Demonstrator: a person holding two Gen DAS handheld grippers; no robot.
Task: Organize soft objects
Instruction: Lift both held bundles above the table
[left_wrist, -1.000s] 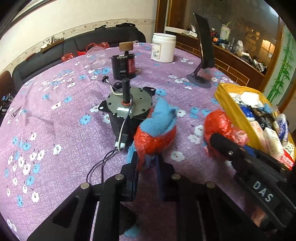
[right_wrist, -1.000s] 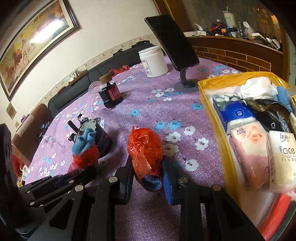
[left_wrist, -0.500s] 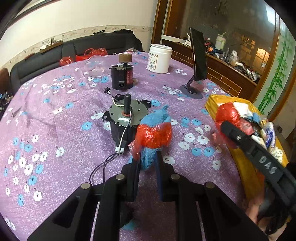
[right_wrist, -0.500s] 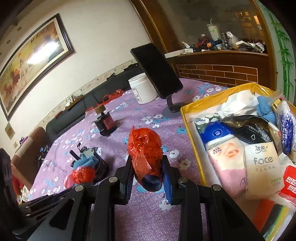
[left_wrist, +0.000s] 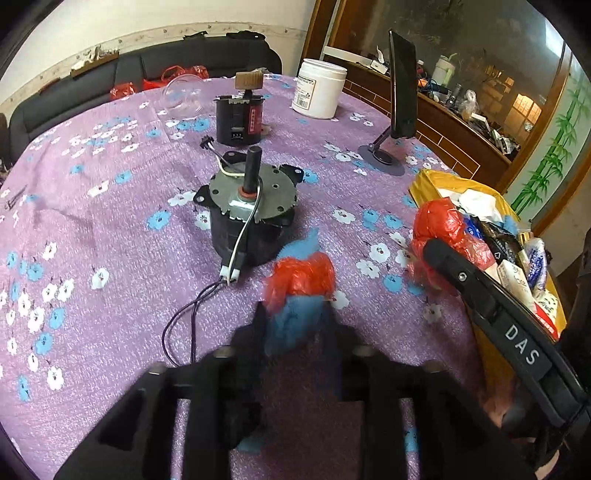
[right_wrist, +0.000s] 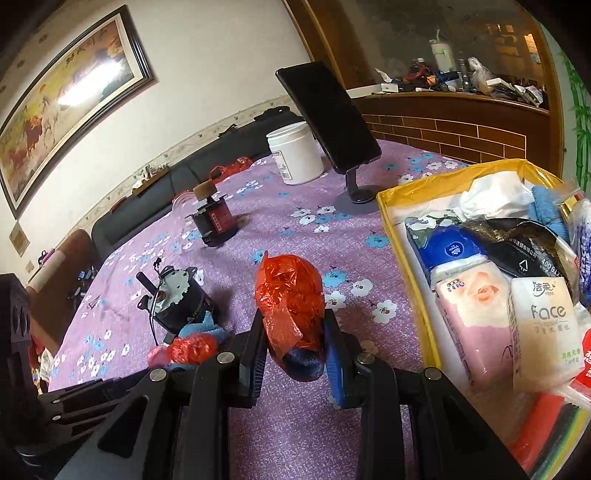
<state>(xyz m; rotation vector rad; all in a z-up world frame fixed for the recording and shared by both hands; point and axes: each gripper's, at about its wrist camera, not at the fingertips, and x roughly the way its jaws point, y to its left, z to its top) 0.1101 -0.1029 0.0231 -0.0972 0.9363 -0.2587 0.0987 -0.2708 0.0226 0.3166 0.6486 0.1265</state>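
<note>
Purple flowered cloth covers the worktop (left_wrist: 110, 229). Left hand-held gripper (left_wrist: 295, 325) has just been opening, its jaws loose around the blue sock bundle (left_wrist: 295, 317) beside the motor (left_wrist: 251, 210). Right hand-held gripper (right_wrist: 295, 350) pinches the red-wrapped bundle (right_wrist: 290, 306) near the yellow box (right_wrist: 406, 258). Both bundles look light and squashy, best gripped mid-body.

Motor (left_wrist: 251, 218), white jar (left_wrist: 319, 88), phone stand (left_wrist: 388, 158)

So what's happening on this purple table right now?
A person with a gripper in each hand is sorting soft things into the yellow box. The right gripper is clamped on a red plastic bundle, held beside the box. The left gripper has just been opening around a blue cloth banded in red plastic, next to a motor, so its hold looks loosened.
</note>
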